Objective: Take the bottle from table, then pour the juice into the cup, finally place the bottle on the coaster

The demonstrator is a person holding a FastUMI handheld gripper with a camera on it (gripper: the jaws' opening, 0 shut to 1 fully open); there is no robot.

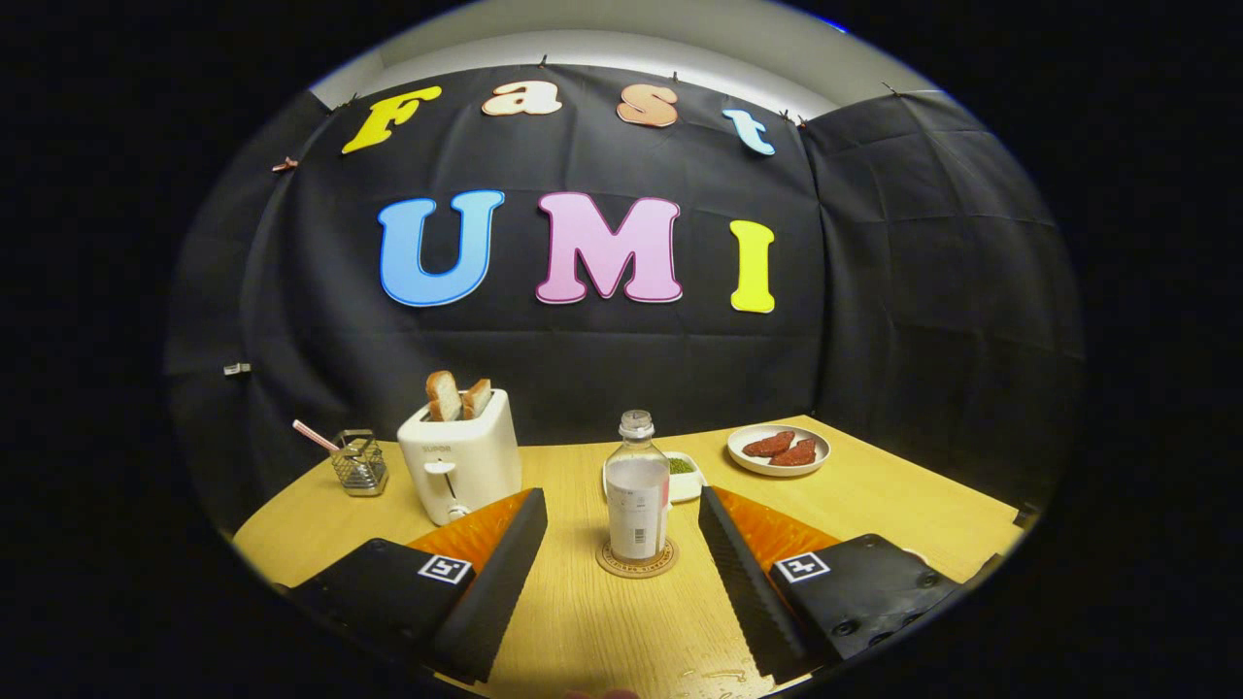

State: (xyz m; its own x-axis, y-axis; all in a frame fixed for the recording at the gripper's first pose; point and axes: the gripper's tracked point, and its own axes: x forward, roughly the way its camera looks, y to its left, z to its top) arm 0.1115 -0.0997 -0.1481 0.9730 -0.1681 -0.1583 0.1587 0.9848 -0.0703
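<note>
Bottle (637, 485) stood upright on coaster (637, 560), just ahead of the gripper (621, 544), whose fingers (505, 573) were spread apart, gripping nothing. Judged final step done (cup not identifiable); next move: back clear off the surface (874, 505) without nudging it.

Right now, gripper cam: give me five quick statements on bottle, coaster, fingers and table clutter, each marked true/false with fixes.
1. The bottle stands upright on the coaster. True.
2. The gripper is shut on the bottle. False: its fingers are spread wide, the bottle between and just ahead of them, untouched.
3. The toaster holds two bread slices. True.
4. The plate beyond the right finger is bare. False: two reddish-brown pieces lie on it.
5. The bottle's cap is off. False: a cap sits on its neck.
</note>
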